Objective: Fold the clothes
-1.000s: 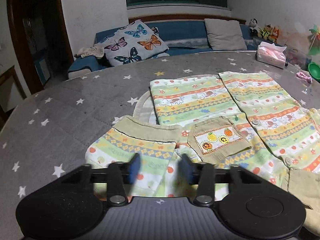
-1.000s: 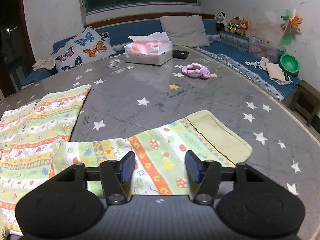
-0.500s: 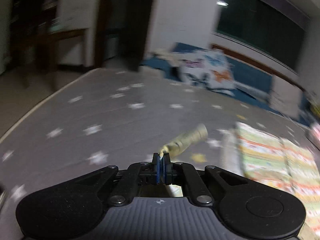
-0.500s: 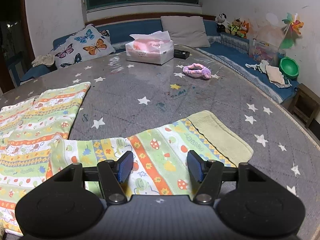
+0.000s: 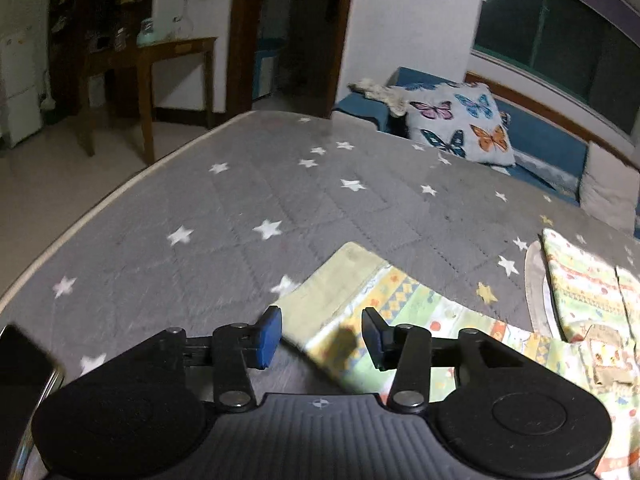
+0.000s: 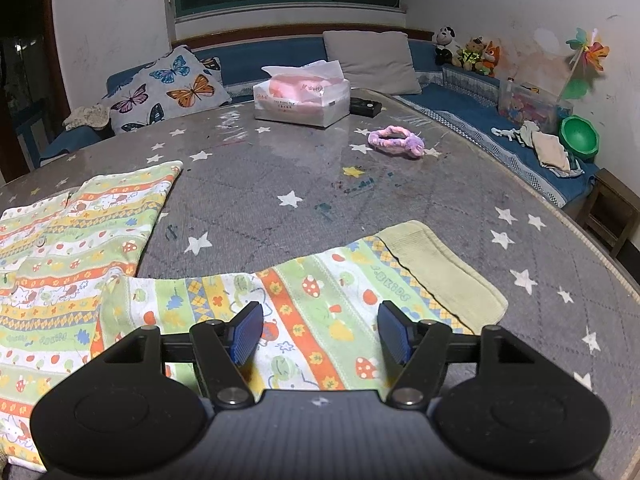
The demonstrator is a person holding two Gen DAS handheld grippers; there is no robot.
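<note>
A child's striped top with mushroom prints lies flat on the grey star-patterned table [image 5: 240, 208]. In the left wrist view its left sleeve [image 5: 400, 312] stretches out, ending in a pale green cuff [image 5: 340, 280]. My left gripper [image 5: 322, 338] stands open just over that cuff, holding nothing. In the right wrist view the right sleeve [image 6: 304, 304] lies spread with its cuff [image 6: 436, 272] to the right. My right gripper [image 6: 320, 332] hovers open above this sleeve. The garment's body [image 6: 88, 224] lies to the left.
A tissue box [image 6: 302, 98], a black item [image 6: 365, 106] and a purple hair band [image 6: 398, 142] sit at the table's far side. A butterfly cushion [image 5: 460, 124] lies on the blue sofa. A dark phone-like object [image 5: 20, 384] is at the left edge. A wooden table [image 5: 152, 60] stands beyond.
My left gripper, shut on the left cuff half a second ago while pulling it outward, is open now and the sleeve lies flat. The right gripper has barely moved.
</note>
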